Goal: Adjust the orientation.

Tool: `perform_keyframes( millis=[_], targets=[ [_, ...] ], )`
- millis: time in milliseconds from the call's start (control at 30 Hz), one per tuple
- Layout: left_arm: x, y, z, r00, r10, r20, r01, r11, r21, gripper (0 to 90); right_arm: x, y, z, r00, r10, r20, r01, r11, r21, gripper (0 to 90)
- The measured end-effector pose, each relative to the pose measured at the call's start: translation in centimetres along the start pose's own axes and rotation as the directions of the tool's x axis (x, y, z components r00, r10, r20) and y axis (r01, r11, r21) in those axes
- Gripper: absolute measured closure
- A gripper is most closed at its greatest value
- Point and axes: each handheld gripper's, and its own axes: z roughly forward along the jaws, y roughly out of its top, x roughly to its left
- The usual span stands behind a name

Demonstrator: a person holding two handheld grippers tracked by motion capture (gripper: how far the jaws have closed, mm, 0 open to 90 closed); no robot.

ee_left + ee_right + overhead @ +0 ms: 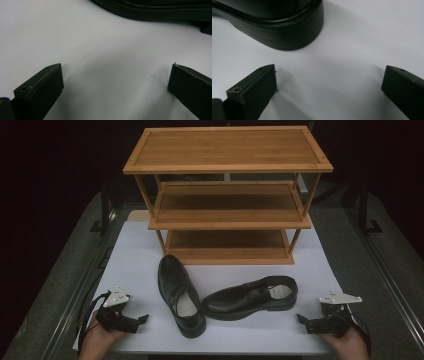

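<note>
Both tongs, my left tongs (142, 318) and right tongs (301, 319), rest released and empty on the white surface (135, 260). Behind stands the three-tier bamboo shoe rack (227, 150); two black leather shoes (250, 297) lie between me and it, touching. Grabbing one may drag the other. Room is open around both heels.

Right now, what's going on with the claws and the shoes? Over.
Left claw open, empty. Right claw open, empty. Two black shoes on the white mat, untouched. Wooden rack behind, nothing in the way.
</note>
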Motion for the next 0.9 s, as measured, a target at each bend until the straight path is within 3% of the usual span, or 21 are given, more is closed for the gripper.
perform_keyframes(
  millis=[333, 500, 567, 600, 667, 700, 733, 833, 900],
  targets=[
    [0.0, 0.1, -0.2, 0.9999, -0.01, -0.005, 0.01, 0.9999, -0.005, 2.0, 0.0, 0.0, 0.0, 1.0, 0.0, 0.0, 0.0, 1.0, -0.002, 0.0],
    [0.5, 0.8, -0.7, 0.9997, -0.024, -0.004, 0.024, 0.9989, -0.04, 20.1, 0.0, 0.0, 0.0, 1.0, 0.0, 0.0, 0.0, 1.0, 0.0, 0.0],
    [0.6, 1.0, -0.8, 0.9997, -0.026, 0.002, 0.026, 0.9981, -0.056, 33.6, 0.0, 0.0, 0.0, 1.0, 0.0, 0.001, 0.0, 1.0, 0.0, 0.0],
    [0.8, 1.3, -0.9, 0.9997, -0.024, 0.008, 0.025, 0.9969, -0.075, 33.6, 0.0, 0.0, 0.0, 1.0, 0.0, 0.001, 0.0, 1.0, 0.0, 0.0],
    [1.0, 2.0, -1.1, 0.9998, -0.013, 0.017, 0.014, 0.9954, -0.095, 51.5, 0.0, 0.0, 0.0, 1.0, -0.001, 0.001, 0.001, 1.0, 0.0, 0.0],
    [1.2, 2.4, -1.1, 1.0, 0.001, 0.006, -0.001, 0.9951, -0.099, 67.1, 0.0, 0.0, 0.0, 1.0, -0.001, 0.001, 0.001, 1.0, 0.0, 0.0],
    [1.3, 2.9, -1.2, 1.0, 0.005, -0.001, -0.005, 0.9946, -0.104, 67.1, 0.0, 0.0, 0.0, 1.0, -0.001, 0.001, 0.001, 1.0, 0.0, 0.0],
    [2.3, 4.3, -1.3, 0.9997, -0.022, 0.012, 0.023, 0.9909, -0.132, 87.3, 0.0, 0.0, 0.0, 1.0, -0.004, 0.001, 0.004, 1.0, -0.003, 0.0],
    [2.8, 5.1, -1.2, 0.9987, -0.041, 0.028, 0.045, 0.9889, -0.141, 90.0, 0.0, 0.0, 0.0, 1.0, -0.003, 0.001, 0.003, 1.0, -0.002, 0.0]
  ],
)
